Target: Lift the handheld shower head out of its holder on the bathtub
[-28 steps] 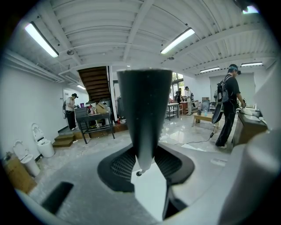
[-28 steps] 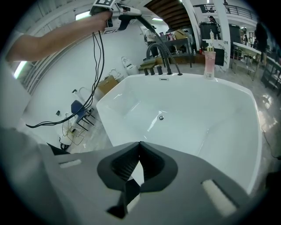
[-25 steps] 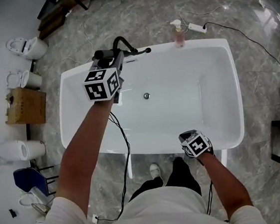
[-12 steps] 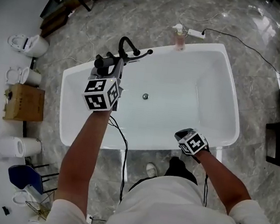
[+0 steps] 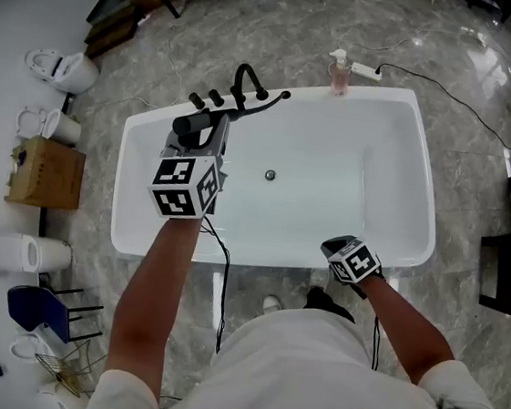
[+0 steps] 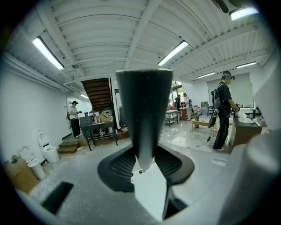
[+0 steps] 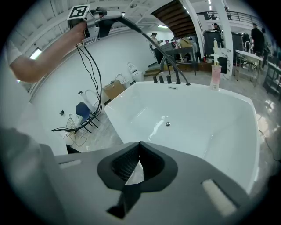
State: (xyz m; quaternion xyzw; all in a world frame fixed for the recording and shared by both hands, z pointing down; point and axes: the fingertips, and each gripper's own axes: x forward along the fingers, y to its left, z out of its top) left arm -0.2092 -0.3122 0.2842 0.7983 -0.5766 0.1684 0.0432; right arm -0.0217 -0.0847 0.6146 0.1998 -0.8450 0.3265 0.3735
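Clamped on shower head (image 5: 191, 126) with left gripper (image 5: 212, 122), up above bathtub (image 5: 423, 218) at 10 o'clock, hose (image 7: 151, 41) trailing to faucet (image 5: 248, 84). Right gripper (image 7: 137, 165) closed, empty, near rim at 5 o'clock.

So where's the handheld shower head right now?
In the head view, the handheld shower head is clamped in the left gripper, held above the bathtub at the picture's left, close to the black faucet.

Tub (image 5: 392, 215) glossy white, smooth; floor (image 5: 487, 106) polished grey marble-look; shower head (image 5: 194, 124) matt blk; box (image 5: 46, 173) brown cardboard.
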